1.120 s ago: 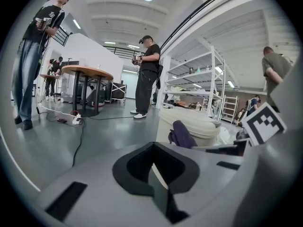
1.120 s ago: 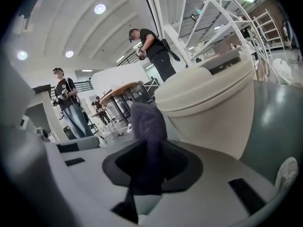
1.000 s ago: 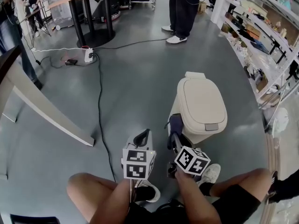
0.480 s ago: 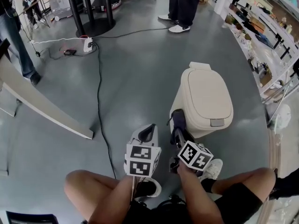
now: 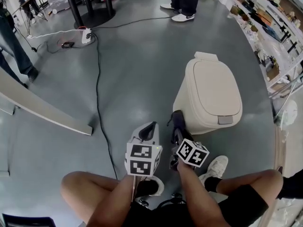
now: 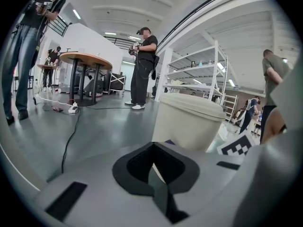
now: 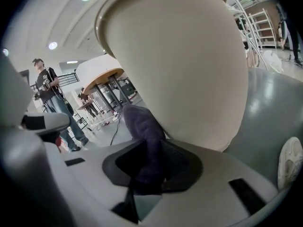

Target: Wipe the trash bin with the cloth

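A cream trash bin (image 5: 210, 96) with its lid down stands on the grey floor; it fills the right gripper view as a bin (image 7: 184, 70) and shows ahead as a bin (image 6: 187, 122) in the left gripper view. My right gripper (image 5: 178, 126) is shut on a dark purple cloth (image 5: 177, 120), which rests against the bin's lower left side. The cloth (image 7: 144, 141) sticks out between the jaws. My left gripper (image 5: 148, 132) hangs left of the bin, shut and holding nothing.
A black cable (image 5: 98, 79) runs across the floor to a power strip (image 5: 86, 38) at the far left. A person's white shoes (image 5: 182, 17) stand beyond the bin. Shelving (image 5: 274, 27) lines the right side. My own shoe (image 5: 215, 169) is by the bin.
The head camera has tilted down, so the bin sits larger and lower in view. Both grippers stay close to the same place by the bin's left side.
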Demonstrator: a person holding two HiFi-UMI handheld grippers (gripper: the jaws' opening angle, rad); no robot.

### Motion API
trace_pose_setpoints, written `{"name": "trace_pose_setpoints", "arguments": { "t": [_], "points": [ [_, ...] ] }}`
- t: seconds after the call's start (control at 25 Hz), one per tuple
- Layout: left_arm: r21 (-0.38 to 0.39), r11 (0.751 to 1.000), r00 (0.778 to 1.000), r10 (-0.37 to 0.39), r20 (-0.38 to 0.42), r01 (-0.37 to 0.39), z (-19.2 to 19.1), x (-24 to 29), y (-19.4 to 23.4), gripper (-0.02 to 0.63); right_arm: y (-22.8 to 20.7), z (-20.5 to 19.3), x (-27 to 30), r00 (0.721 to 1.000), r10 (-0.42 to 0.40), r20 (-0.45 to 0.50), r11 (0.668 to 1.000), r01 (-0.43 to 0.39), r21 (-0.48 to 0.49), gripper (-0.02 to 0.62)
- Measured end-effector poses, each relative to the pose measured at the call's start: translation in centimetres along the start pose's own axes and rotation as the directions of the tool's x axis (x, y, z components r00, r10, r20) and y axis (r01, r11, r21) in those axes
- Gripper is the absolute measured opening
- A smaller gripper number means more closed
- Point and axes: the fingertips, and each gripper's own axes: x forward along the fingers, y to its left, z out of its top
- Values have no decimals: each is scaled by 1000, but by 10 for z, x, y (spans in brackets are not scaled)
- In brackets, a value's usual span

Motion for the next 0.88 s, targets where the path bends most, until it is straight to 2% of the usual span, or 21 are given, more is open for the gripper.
{"name": "trace_pose_setpoints", "arguments": {
  "t": [0.2,0.44,0.72,0.88],
  "points": [
    [-9,1000,1000,4,-19,-4,-8,10,4,0,-13,-22,17,999,-34,-29,998,32,-49,94],
    [-51,999,999,-9,-52,6,-15,21,7,0,-32,-45,37,995,-62,-73,997,59,-47,94],
    [-21,1000,998,-6,-68,5,-24,30,8,0,-52,-73,64,989,-81,-123,993,69,-93,94],
    [-45,999,996,-5,-84,1,-32,31,9,0,-63,-84,73,982,-105,-155,990,89,-109,94]
  ]
}}
